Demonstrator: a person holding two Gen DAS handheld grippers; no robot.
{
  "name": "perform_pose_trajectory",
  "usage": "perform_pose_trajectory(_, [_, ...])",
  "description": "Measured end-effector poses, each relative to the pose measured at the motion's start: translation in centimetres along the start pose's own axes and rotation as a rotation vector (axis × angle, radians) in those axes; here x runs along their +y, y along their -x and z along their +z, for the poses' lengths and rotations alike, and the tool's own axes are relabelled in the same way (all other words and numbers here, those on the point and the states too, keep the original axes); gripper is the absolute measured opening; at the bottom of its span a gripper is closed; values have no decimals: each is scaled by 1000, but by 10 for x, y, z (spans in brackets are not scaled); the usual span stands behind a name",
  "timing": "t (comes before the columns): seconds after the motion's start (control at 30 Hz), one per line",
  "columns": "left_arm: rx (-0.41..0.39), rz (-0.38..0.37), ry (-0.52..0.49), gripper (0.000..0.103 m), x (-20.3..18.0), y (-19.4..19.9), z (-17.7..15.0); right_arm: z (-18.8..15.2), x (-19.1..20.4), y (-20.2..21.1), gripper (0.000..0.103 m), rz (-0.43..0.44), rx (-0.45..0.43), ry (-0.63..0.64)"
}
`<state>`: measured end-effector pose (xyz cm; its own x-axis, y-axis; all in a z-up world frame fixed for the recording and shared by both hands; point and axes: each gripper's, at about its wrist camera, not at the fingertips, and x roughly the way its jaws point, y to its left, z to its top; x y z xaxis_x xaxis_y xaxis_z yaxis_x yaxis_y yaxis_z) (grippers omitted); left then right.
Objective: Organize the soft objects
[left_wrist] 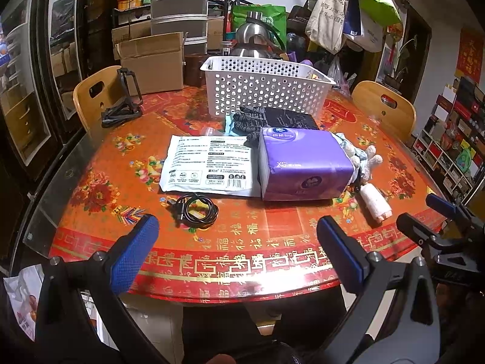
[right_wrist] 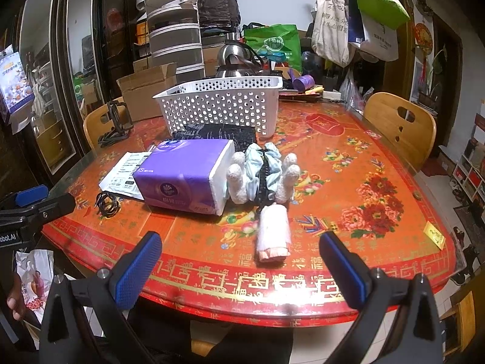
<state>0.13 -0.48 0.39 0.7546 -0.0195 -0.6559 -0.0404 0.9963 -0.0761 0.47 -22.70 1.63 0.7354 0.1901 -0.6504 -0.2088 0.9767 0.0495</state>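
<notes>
Both sets of fingers spread, holding nothing. I'd watch the roll [right_wrist: 272, 230] near bench [right_wrist: 348, 300] edge: bad nudge, it rolls off.

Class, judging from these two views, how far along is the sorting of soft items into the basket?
Done: nothing that shows; no soft item shows inside the white basket.
In hand: nothing. The left gripper and right gripper hover open at the table edge.
Left: the purple tissue pack, dark knit gloves, blue scrunchie and rolled white cloth all lie on the table.
</notes>
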Motion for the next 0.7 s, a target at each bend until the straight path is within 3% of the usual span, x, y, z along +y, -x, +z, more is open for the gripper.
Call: perform_pose_trajectory(0.7, [-3, 1, -6, 103, -1, 1, 0, -1, -2, -1, 103, -1, 2, -1])
